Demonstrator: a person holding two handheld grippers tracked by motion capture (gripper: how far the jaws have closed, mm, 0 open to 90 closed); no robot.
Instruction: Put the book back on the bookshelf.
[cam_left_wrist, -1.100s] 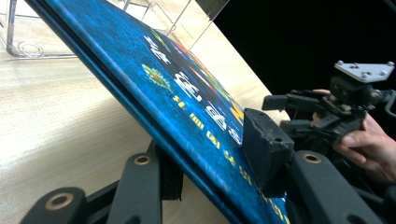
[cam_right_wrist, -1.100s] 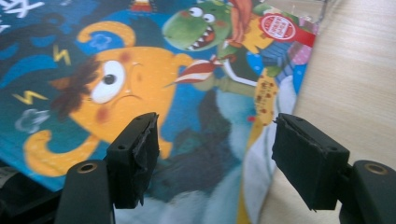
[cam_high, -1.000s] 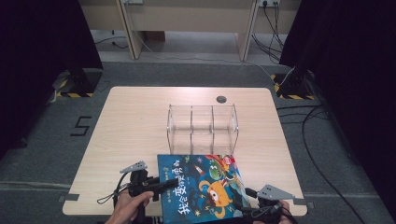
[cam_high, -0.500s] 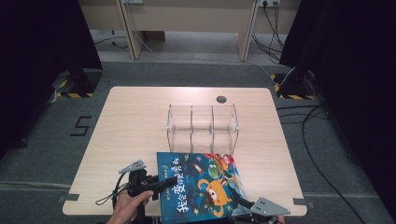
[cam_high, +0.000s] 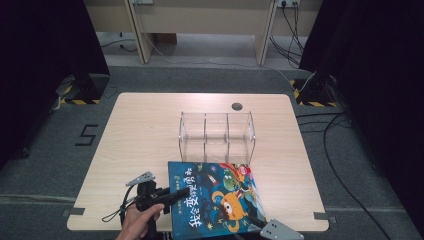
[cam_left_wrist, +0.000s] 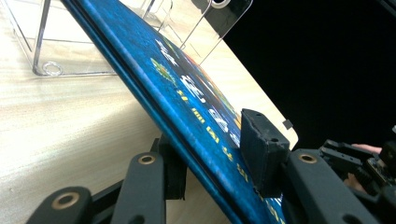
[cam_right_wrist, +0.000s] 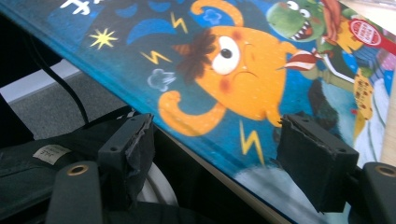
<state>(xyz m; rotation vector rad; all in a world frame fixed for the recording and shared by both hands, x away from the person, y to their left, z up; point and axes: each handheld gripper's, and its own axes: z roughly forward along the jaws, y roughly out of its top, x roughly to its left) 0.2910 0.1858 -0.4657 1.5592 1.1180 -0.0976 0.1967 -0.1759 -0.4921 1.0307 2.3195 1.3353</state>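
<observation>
We've got the picture book (cam_high: 215, 200) lying at the near edge of the table (cam_high: 145, 135), its bright cover up, just in front of the clear acrylic rack (cam_high: 216, 136) with its three slots, and our left gripper (cam_high: 175, 194) is clamped onto the spine edge. In the left gripper view we see one pad (cam_left_wrist: 261, 149) pressed on the cover and the other tucked under, with the spine side tilted up off the wood, so that grip looks firm. Now the change: a second ago our right gripper (cam_high: 260, 227) sat out past the near right corner of the book, and it has since slid in along the near edge toward the middle, its grey plate now peeking up at the bottom of the high view. Its jaws have just been opening, and in the right gripper view they stand wide, one pad (cam_right_wrist: 317, 163) over the cover near the orange monster, the other below the overhanging edge, neither pressing yet. The book itself has hardly shifted. We read this as lining up a second hold on the near edge, so the book can be lifted level with both grippers, stood upright and dropped into a slot of the rack. The right jaws need to close before any lift, or the book will swing from the spine.
</observation>
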